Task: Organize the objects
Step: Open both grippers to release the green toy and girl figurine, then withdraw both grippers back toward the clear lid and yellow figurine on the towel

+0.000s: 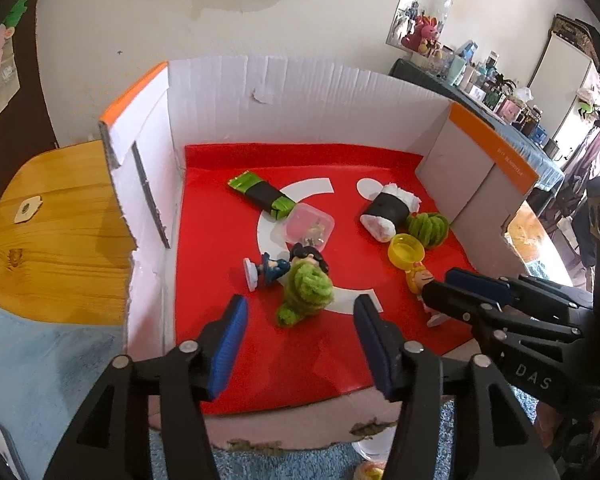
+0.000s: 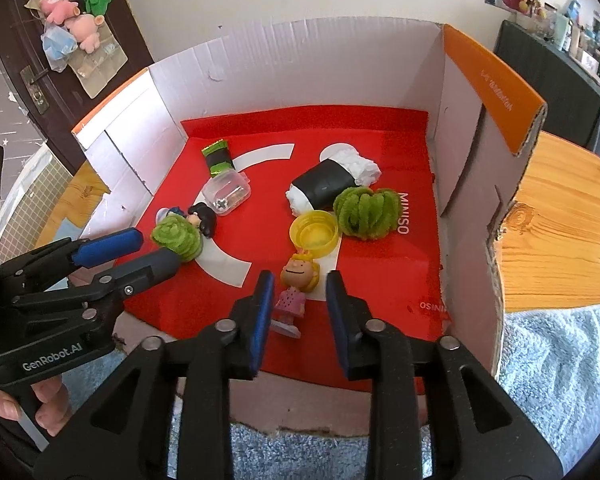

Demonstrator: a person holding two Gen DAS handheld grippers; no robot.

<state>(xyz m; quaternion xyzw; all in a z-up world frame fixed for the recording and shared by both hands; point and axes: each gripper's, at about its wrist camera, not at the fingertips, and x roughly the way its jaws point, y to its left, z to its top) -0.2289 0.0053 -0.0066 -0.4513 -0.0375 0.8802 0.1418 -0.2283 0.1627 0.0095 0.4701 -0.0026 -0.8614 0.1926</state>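
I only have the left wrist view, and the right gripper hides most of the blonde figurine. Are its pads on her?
Observer: Not gripping. The right wrist view shows the right gripper open around the blonde figurine, with a clear gap at the right-hand pad.
Operator: How is she lying?
Observer: Face up, in a pink dress, her head toward the yellow cap and her feet toward the gripper.
Operator: Any marking on the sheet near there?
Observer: Yes, the red sheet has MINISO printed in white right beside the green pipe-cleaner bundle.
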